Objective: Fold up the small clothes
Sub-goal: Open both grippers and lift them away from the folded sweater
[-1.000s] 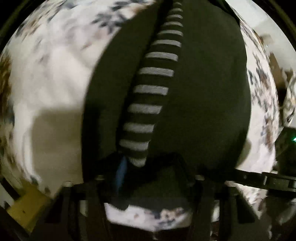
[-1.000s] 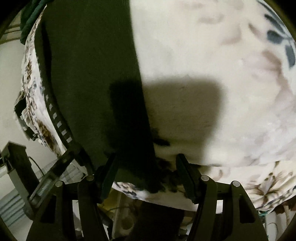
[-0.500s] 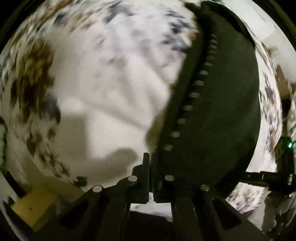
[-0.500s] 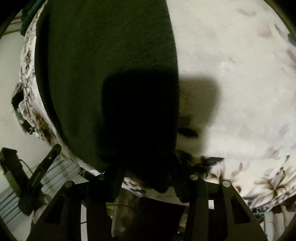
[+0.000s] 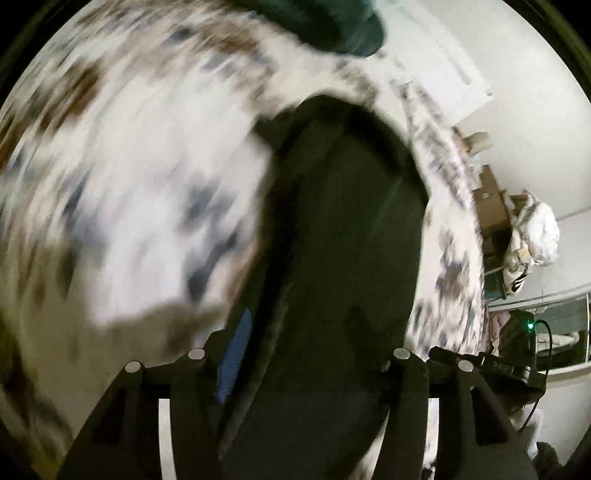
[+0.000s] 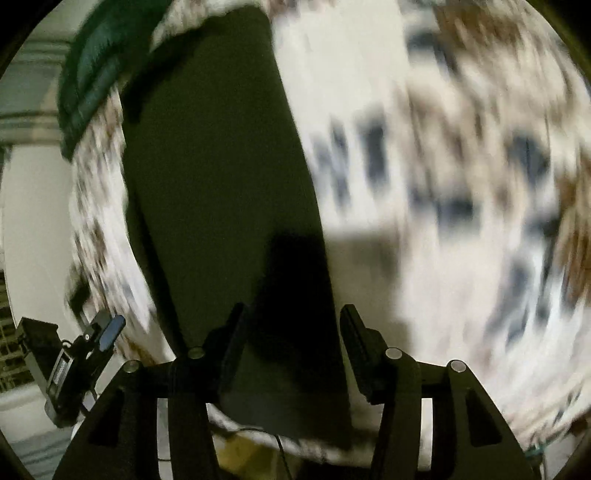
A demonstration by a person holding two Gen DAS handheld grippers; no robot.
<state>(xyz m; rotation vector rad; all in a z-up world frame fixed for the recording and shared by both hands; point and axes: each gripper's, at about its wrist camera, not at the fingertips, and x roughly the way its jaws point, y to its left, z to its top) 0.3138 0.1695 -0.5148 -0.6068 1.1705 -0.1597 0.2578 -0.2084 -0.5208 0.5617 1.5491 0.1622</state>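
Covering floral bedspread [image 5: 147,206], dark garment [image 5: 351,240]; white wall [image 5: 517,110] beyond.

- Our left gripper [image 5: 299,373] has matte black angular fingers with round silver screw heads and a blue pad on one inner face.
- Our right gripper [image 6: 291,354] looks alike: black fingers [image 6: 360,343], silver screws, cut-out frames.

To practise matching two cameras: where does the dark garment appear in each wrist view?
Left wrist view: the dark garment fills the centre, running down between the tongs.
Right wrist view: it lies left of centre, reaching the bottom.
Shared landmark: the green cloth beyond its far end.
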